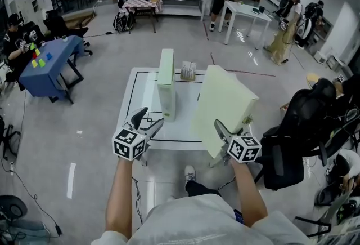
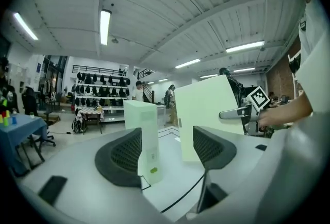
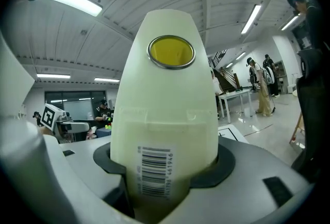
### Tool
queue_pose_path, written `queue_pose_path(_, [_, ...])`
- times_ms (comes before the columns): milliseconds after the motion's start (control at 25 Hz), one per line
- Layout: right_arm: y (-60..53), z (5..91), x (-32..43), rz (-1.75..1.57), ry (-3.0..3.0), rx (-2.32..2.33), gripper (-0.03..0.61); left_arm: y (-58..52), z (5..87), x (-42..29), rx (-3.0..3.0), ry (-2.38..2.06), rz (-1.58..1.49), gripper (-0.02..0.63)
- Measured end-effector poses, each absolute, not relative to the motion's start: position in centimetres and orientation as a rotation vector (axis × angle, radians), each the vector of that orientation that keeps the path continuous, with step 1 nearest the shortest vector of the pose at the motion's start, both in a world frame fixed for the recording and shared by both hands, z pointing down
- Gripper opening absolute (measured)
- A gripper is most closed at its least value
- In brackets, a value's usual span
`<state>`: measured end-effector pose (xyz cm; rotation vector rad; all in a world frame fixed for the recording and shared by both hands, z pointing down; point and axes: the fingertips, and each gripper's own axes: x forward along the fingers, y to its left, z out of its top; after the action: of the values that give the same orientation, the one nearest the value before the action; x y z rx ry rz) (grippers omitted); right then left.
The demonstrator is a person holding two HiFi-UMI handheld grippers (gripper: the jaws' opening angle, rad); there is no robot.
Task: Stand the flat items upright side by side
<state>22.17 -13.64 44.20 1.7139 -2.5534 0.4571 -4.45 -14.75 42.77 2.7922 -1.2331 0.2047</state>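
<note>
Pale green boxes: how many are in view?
2. One box stands upright on the white table; the other box is tilted, held in the right hand-held gripper.

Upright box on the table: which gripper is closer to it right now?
Left. The left gripper, jaws open, sits just in front of the upright box, not touching. The right gripper is farther off to its right, clamped on the second box.

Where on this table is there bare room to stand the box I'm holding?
Bare tabletop shows between the upright box and the tilted box in the right gripper. The strip left of the upright box is also bare. The far edge holds a small object; the open left gripper crowds the near left corner.
</note>
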Motion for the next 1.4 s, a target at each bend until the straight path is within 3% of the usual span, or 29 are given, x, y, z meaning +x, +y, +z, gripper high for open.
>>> queue_pose_path(280, [-17.9,45.1,19.0,0.310,-2.516,1.647,0.328,-17.7,40.8,-5.8,2.830,-1.271,0.259,0.321])
queue_pose_path(600, [-25.6,47.8,17.7,0.225,-2.442,1.660,0.328,-21.7,39.4,-2.6,3.101,-1.102,0.449,0.319])
queue_pose_path(1000, [-31.6,50.3,15.8,0.243,-2.432,1.645,0.328,-25.7,38.8,-1.2,3.302,-0.993,0.709,0.265])
queue_pose_path(1160, [-32.4,50.6,15.5,0.203,-2.420,1.682,0.330,-26.5,40.8,-0.2,3.304,-0.930,0.881,0.196])
queue_pose_path(1400, [-32.1,51.3,13.4,0.085,-2.438,1.670,0.336,-26.4,41.0,0.6,3.311,-0.892,0.821,0.170])
